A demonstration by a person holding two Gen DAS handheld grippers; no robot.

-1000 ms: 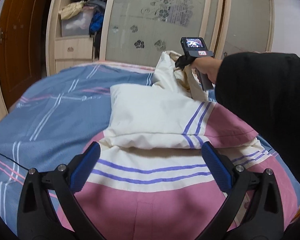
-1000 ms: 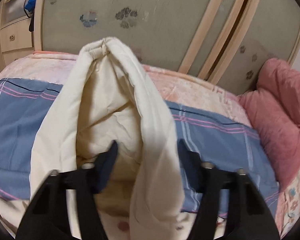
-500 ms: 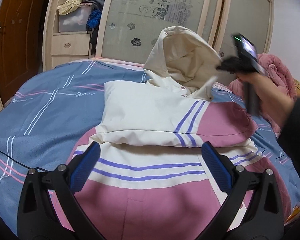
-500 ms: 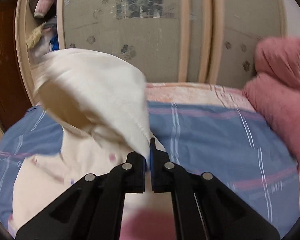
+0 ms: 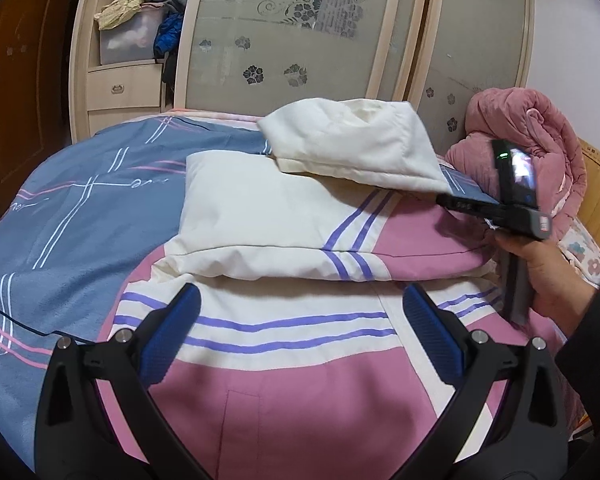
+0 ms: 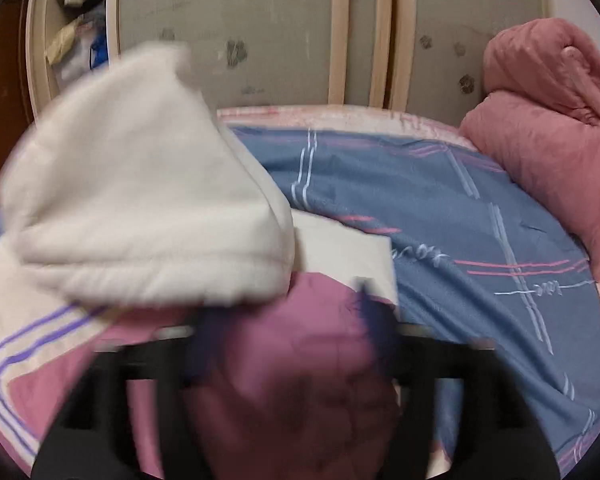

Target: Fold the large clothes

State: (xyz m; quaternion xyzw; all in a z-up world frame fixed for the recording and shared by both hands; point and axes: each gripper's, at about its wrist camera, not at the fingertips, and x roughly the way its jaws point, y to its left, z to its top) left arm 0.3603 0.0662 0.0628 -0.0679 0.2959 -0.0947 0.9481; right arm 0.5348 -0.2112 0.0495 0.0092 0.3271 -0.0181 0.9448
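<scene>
A pink and cream jacket (image 5: pixel 284 380) with purple stripes lies spread on the bed, one sleeve (image 5: pixel 260 220) folded across its chest. Its cream hood (image 5: pixel 352 148) drops flat over the collar and shows blurred at the left of the right wrist view (image 6: pixel 140 200). My left gripper (image 5: pixel 300 300) hovers open over the jacket's body, nothing between its fingers. My right gripper (image 5: pixel 460 196), held in a hand at the jacket's right shoulder, is blurred in its own view (image 6: pixel 292 320). Its jaws are opening and the hood is free of them.
A rolled pink quilt (image 5: pixel 532 140) sits at the bed's far right. The blue striped bedspread (image 5: pixel 80 200) stretches left of the jacket. Behind the bed stand wardrobe sliding doors (image 5: pixel 292 40) and an open shelf with clothes (image 5: pixel 140 20). A wooden door (image 5: pixel 16 80) is at the far left.
The right gripper shut on the hood's edge, swept it rightward and down, then opened and let it go. The hood went from upright to lying flat. The left gripper stayed put.
</scene>
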